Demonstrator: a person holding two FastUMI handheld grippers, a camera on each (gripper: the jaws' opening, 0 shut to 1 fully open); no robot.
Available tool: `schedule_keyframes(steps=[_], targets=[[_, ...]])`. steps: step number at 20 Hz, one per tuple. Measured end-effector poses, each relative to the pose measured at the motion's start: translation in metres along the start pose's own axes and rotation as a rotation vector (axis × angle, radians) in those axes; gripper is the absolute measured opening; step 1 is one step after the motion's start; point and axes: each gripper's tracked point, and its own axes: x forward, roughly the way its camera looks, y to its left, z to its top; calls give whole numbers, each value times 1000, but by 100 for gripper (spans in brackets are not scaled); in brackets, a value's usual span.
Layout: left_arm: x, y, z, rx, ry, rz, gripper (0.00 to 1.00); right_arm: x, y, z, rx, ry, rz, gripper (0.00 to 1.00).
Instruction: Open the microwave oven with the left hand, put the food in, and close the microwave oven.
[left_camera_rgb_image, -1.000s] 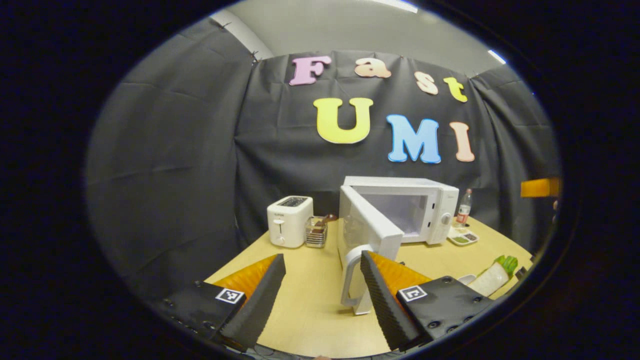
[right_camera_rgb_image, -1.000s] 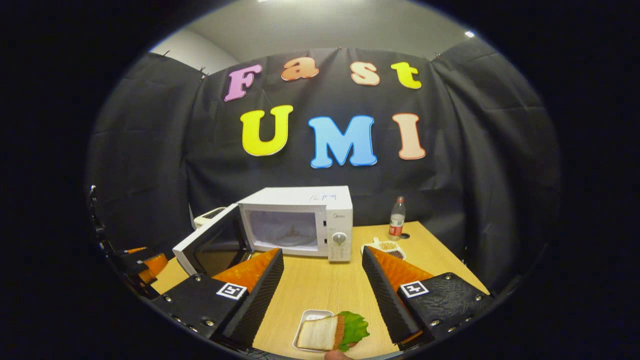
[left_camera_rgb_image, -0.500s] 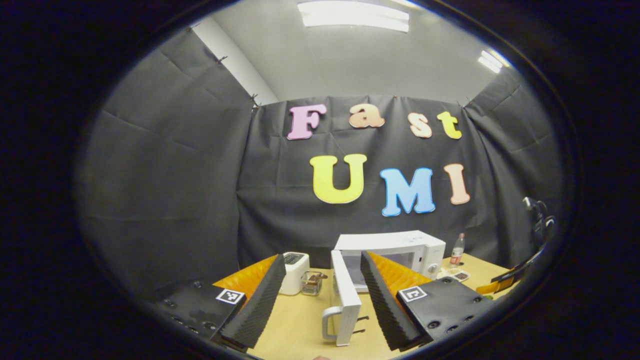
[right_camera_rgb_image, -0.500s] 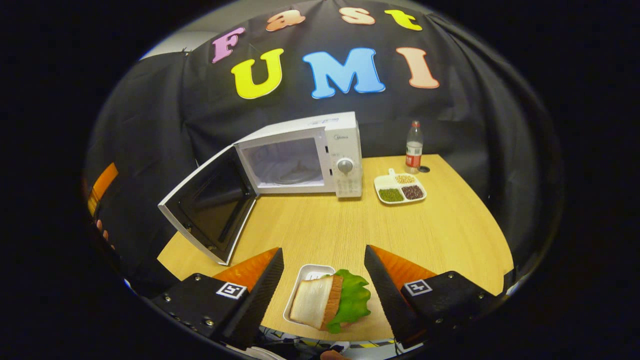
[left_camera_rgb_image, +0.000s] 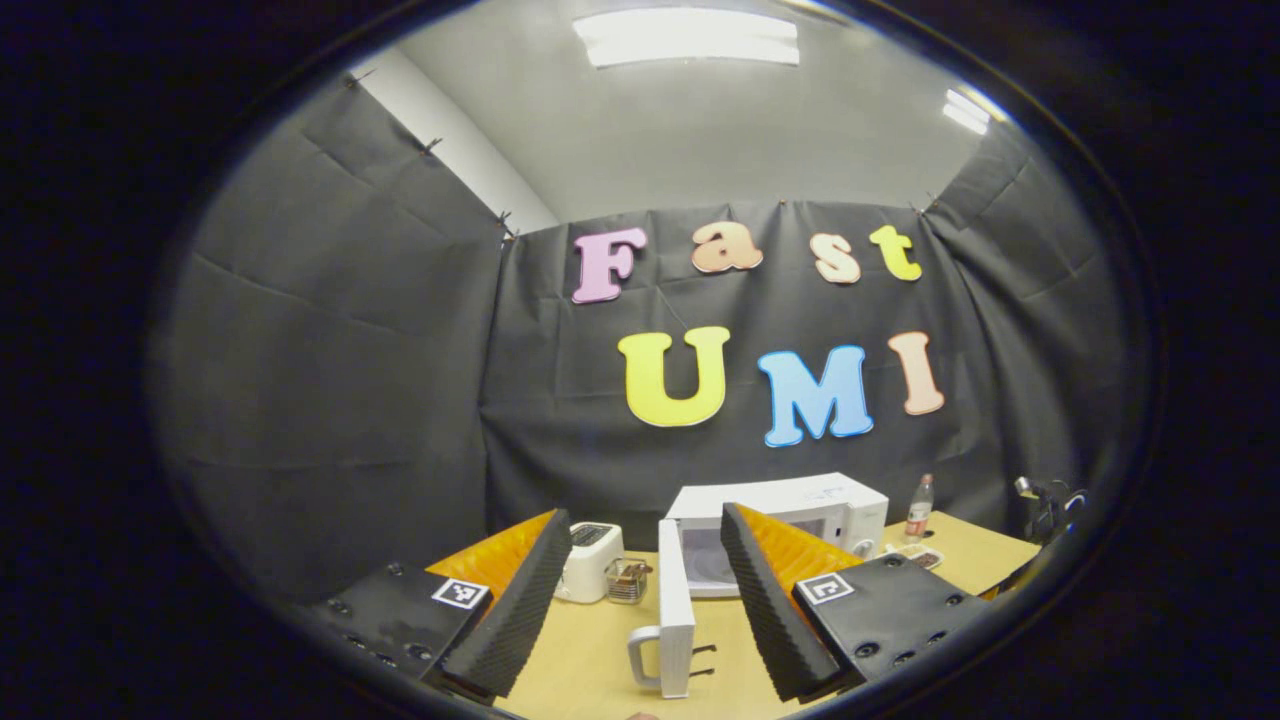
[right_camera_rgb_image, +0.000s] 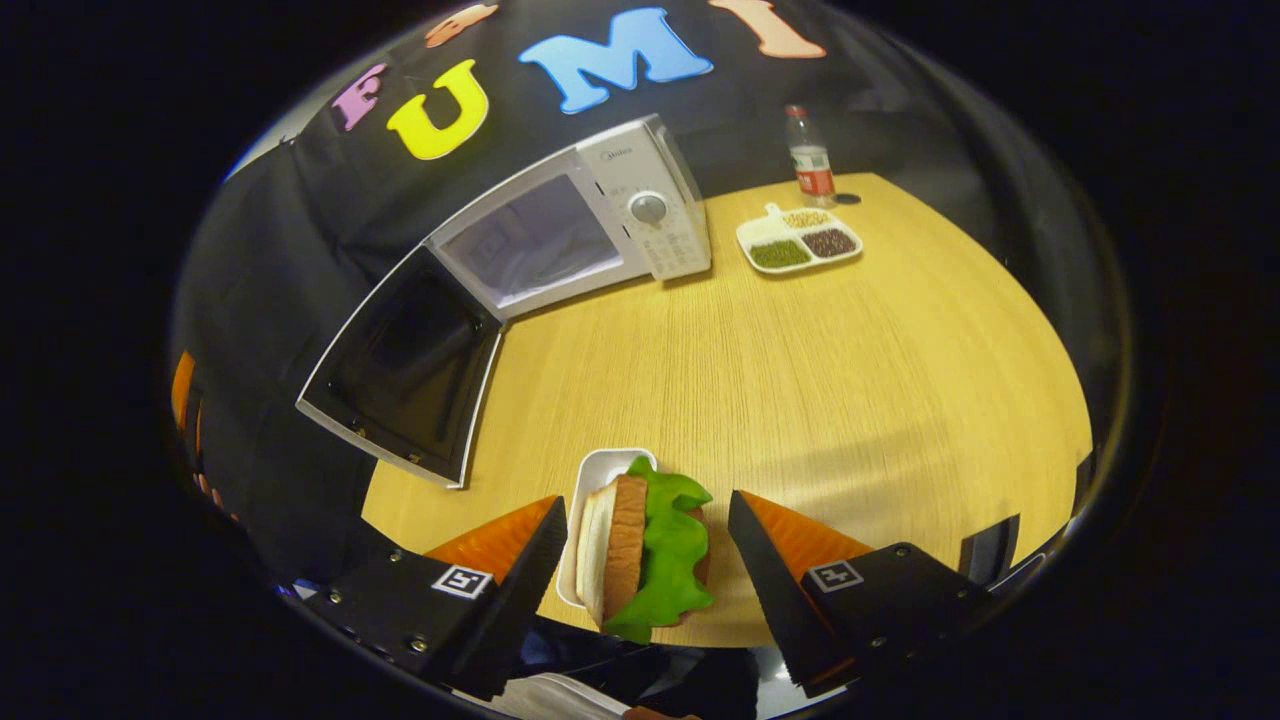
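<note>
My right tongs (right_camera_rgb_image: 645, 560) hang spread over the sandwich of white bread and green lettuce (right_camera_rgb_image: 645, 548), touching nothing.

The sandwich lies in a small white rectangular tray (right_camera_rgb_image: 600, 475) at the wooden desk's (right_camera_rgb_image: 800, 370) near edge. My left tongs (left_camera_rgb_image: 640, 585) are spread too, empty, facing the white microwave oven (left_camera_rgb_image: 790, 520), whose white door (left_camera_rgb_image: 675, 620) stands wide open.

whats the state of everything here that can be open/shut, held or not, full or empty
microwave door: swung wide open
microwave: cavity empty, no food inside
sandwich: lying on its small white tray at the table's near edge, between the right fingers, not gripped
left gripper: open, holding nothing
right gripper: open, holding nothing
bottle: upright, cap off and lying beside it
divided dish: all three sections filled
</note>
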Motion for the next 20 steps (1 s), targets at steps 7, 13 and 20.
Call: schedule_keyframes(steps=[7, 13, 20], targets=[[-12, -21, 4, 6, 1, 29, 94, 8, 11, -28, 174, 164, 123, 64], [-19, -13, -1, -2, 8, 86, 99, 1, 19, -32, 130, 168, 167, 36], [-3, 4, 6, 25, -30, 87, 99, -15, 53, 20, 148, 44, 219, 36]])
